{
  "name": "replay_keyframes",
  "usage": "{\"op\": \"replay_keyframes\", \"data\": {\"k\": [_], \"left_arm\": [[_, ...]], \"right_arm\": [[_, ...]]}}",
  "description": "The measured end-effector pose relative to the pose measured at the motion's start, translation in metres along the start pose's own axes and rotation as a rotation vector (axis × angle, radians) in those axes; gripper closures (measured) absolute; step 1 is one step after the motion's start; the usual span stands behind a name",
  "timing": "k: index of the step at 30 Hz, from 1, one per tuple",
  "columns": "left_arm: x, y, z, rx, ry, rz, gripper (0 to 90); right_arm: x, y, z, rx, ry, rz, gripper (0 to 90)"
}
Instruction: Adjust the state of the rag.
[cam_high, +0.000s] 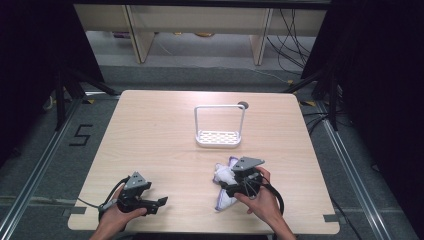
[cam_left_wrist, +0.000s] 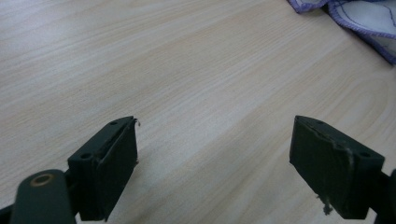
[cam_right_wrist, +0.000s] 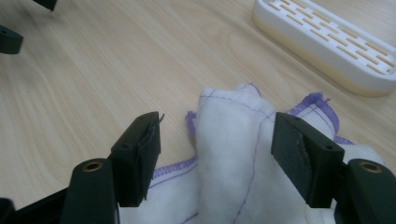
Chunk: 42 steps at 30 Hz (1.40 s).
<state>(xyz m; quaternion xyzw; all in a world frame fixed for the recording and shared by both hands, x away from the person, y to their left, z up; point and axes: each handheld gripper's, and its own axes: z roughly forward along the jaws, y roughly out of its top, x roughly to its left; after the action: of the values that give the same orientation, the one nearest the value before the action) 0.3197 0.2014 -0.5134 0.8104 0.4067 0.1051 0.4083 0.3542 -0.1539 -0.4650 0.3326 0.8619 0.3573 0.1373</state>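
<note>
A white cloth with purple stitched edges (cam_high: 223, 176) lies crumpled on the front right of the wooden table (cam_high: 160, 135). My right gripper (cam_high: 227, 183) is low over it. In the right gripper view a raised fold of the cloth (cam_right_wrist: 229, 140) stands between the jaws of the right gripper (cam_right_wrist: 217, 149). The right pad is at the fold and a gap shows beside the left pad, so the jaws are open. My left gripper (cam_high: 156, 204) rests near the front left edge, open (cam_left_wrist: 215, 158) over bare wood. The cloth's edge (cam_left_wrist: 369, 16) shows at the far right of the left gripper view.
A white rack with a slotted base and a tall wire loop (cam_high: 219, 137) stands beyond the cloth, mid-table; its base (cam_right_wrist: 327, 42) is close ahead in the right gripper view. A round hole (cam_high: 243, 105) sits near the far edge. Dark stands flank the table.
</note>
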Motion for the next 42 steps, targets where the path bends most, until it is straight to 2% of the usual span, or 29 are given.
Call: {"op": "replay_keyframes", "data": {"k": [5,7,9,10,11,12,13,14,15,16,18,19,20,21,24,25,26,27,28,30,31,32,33,34,35,36,38,40,42], "left_arm": [[-0.001,0.0,0.0,0.002,0.002,-0.005,14.8],[-0.002,-0.001,0.002,-0.01,0.004,-0.018,14.8],[-0.001,0.0,0.002,0.01,0.006,-0.008,14.8],[-0.002,0.0,0.003,0.007,0.002,-0.011,14.7],[-0.002,0.0,0.003,0.007,0.002,-0.011,14.8],[-0.002,0.0,0.002,0.006,-0.004,-0.004,14.8],[-0.002,0.0,0.002,0.006,-0.004,-0.004,14.8],[-0.002,0.001,0.002,0.003,-0.004,-0.005,14.8],[-0.002,0.001,0.002,0.003,-0.004,-0.005,14.7],[-0.004,0.001,0.003,-0.015,-0.007,-0.02,14.7],[-0.006,0.002,0.004,-0.036,-0.011,-0.037,14.8],[-0.006,0.003,0.004,-0.022,-0.022,-0.011,14.7],[-0.011,0.004,0.007,-0.054,-0.033,-0.032,14.7],[-0.011,0.004,0.007,-0.054,-0.033,-0.032,14.7],[-0.022,0.01,0.012,-0.096,-0.089,-0.027,14.7],[-0.026,0.012,0.012,-0.099,-0.096,-0.017,14.7],[-0.033,0.015,0.015,-0.112,-0.113,-0.012,14.7],[-0.033,0.015,0.015,-0.112,-0.113,-0.012,14.7],[-0.04,0.017,0.019,-0.112,-0.146,-0.018,14.7],[-0.045,0.018,0.021,-0.112,-0.161,-0.026,14.7],[-0.049,0.02,0.023,-0.104,-0.194,-0.023,14.7],[-0.056,0.022,0.027,-0.101,-0.22,-0.028,15.0],[-0.056,0.022,0.027,-0.101,-0.22,-0.028,15.0],[-0.064,0.023,0.033,-0.099,-0.253,-0.044,15.0],[-0.069,0.025,0.036,-0.091,-0.28,-0.039,15.6],[-0.073,0.026,0.039,-0.085,-0.3,-0.043,16.3],[-0.085,0.028,0.046,-0.076,-0.329,-0.023,17.0],[-0.096,0.032,0.054,-0.07,-0.356,-0.016,17.3],[-0.101,0.034,0.058,-0.074,-0.367,-0.015,17.7]], "right_arm": [[0.002,0.002,0.011,0.028,-0.027,-0.034,41.8],[0.003,0.002,0.018,0.052,-0.051,-0.068,51.4],[0.002,0.001,0.019,0.08,-0.059,-0.101,64.5],[0.002,0.0,0.02,0.071,-0.077,-0.118,70.9],[0.002,0.0,0.02,0.071,-0.077,-0.118,70.9],[-0.001,0.001,0.014,0.068,-0.06,-0.123,77.5],[-0.001,0.001,0.014,0.068,-0.06,-0.123,77.5],[-0.006,0.002,0.004,0.024,-0.044,-0.117,80.4],[-0.006,0.002,0.004,0.024,-0.044,-0.117,80.4],[-0.01,0.003,-0.008,-0.017,-0.049,-0.098,81.2],[-0.013,0.003,-0.013,-0.041,-0.043,-0.086,81.2],[-0.014,0.002,-0.019,-0.062,-0.029,-0.063,81.3],[-0.017,0.001,-0.028,-0.083,-0.042,-0.05,81.3],[-0.017,0.001,-0.028,-0.083,-0.042,-0.05,81.3],[-0.021,-0.003,-0.038,-0.11,-0.027,-0.01,81.3],[-0.023,-0.003,-0.04,-0.124,-0.024,-0.013,81.3],[-0.024,-0.004,-0.044,-0.129,-0.013,0.016,81.3],[-0.024,-0.004,-0.044,-0.129,-0.013,0.016,81.3],[-0.023,-0.004,-0.047,-0.146,0.003,0.06,81.3],[-0.025,-0.003,-0.049,-0.162,0.002,0.039,81.3],[-0.023,-0.003,-0.05,-0.171,0.009,0.058,81.3],[-0.025,-0.002,-0.054,-0.19,0.0,0.054,81.3],[-0.025,-0.002,-0.054,-0.19,0.0,0.054,81.3],[-0.023,-0.002,-0.056,-0.185,0.011,0.089,81.4],[-0.025,-0.001,-0.058,-0.206,0.008,0.082,81.3],[-0.023,-0.001,-0.058,-0.212,0.015,0.101,81.3],[-0.024,-0.001,-0.059,-0.214,0.005,0.099,81.2],[-0.027,-0.001,-0.06,-0.224,0.013,0.091,81.2],[-0.027,-0.001,-0.06,-0.229,0.004,0.087,81.1]]}}
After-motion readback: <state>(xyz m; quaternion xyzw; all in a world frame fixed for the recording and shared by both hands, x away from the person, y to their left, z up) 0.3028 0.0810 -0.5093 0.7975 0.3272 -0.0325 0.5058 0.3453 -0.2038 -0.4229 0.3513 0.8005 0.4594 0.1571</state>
